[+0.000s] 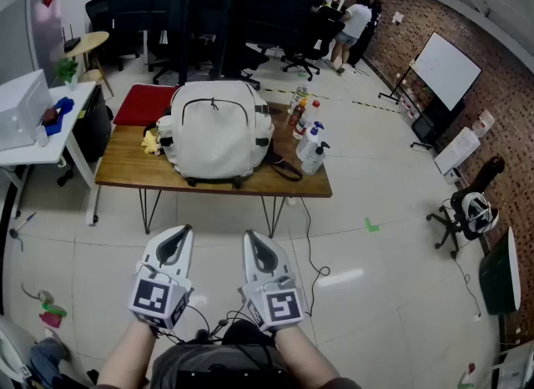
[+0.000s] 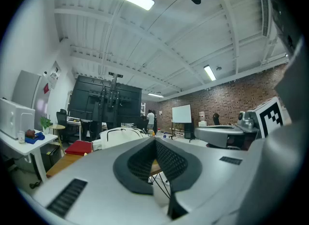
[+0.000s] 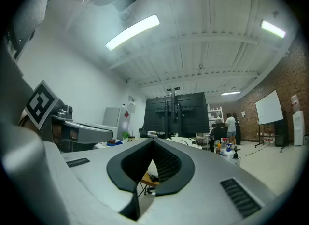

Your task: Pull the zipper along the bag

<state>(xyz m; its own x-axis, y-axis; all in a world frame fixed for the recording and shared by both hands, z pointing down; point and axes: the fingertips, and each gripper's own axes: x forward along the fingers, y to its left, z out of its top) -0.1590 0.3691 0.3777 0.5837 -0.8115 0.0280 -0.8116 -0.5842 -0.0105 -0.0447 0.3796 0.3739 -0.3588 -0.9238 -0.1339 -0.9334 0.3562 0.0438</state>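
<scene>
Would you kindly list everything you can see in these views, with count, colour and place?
backpack: one, white, middle of the table
table: one, brown wood, thin dark legs, ahead of the person
bottles: several, mostly white or clear, table's right end
small item: one, yellow, left of the backpack
flat pad: one, red, behind the table's left end
desk: one, white, far left
office chairs: several, black, behind the table
whiteboard: one, white, right, by the brick wall
people: seemingly two, far back
left gripper: grey, shut, empty
right gripper: grey, shut, empty
</scene>
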